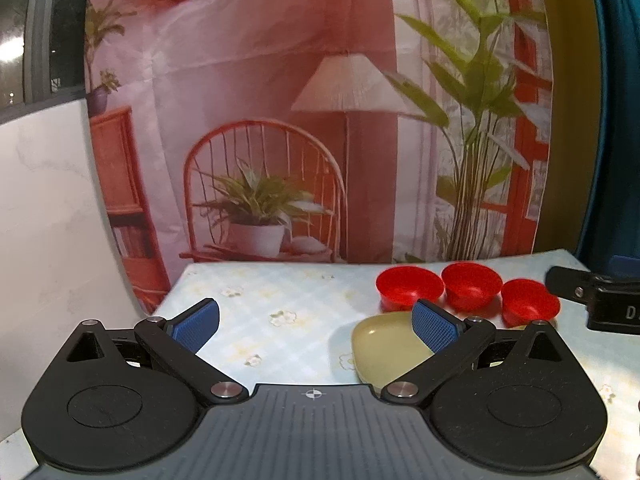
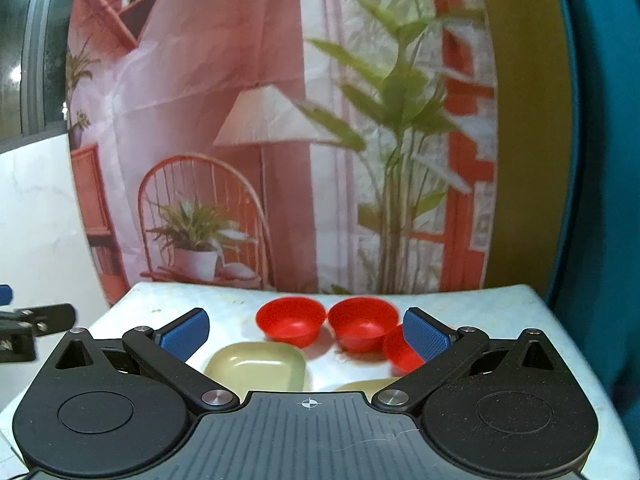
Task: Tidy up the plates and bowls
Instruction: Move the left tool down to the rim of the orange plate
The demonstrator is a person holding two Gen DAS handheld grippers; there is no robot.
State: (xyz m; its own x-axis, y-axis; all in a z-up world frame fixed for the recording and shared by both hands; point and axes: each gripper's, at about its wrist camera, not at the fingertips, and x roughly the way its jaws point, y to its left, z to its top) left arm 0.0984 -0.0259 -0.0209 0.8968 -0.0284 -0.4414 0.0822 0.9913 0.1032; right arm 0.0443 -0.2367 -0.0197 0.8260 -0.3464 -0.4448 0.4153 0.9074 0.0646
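Note:
Three red bowls stand in a row on the table: left (image 1: 409, 287) (image 2: 291, 321), middle (image 1: 472, 285) (image 2: 363, 322), right (image 1: 528, 301) (image 2: 400, 354). A yellowish square plate (image 1: 386, 346) (image 2: 256, 366) lies in front of them. The edge of a second yellowish plate (image 2: 366, 385) shows just past the right gripper's body. My left gripper (image 1: 316, 326) is open and empty, above the table left of the plate. My right gripper (image 2: 306, 334) is open and empty, above the plates, its right finger in front of the right bowl.
The table has a pale flowered cloth (image 1: 272, 300). A printed backdrop (image 1: 320, 120) hangs right behind the table. A white wall (image 1: 44, 220) is to the left. The other gripper shows at the view edges (image 1: 600, 300) (image 2: 24, 328).

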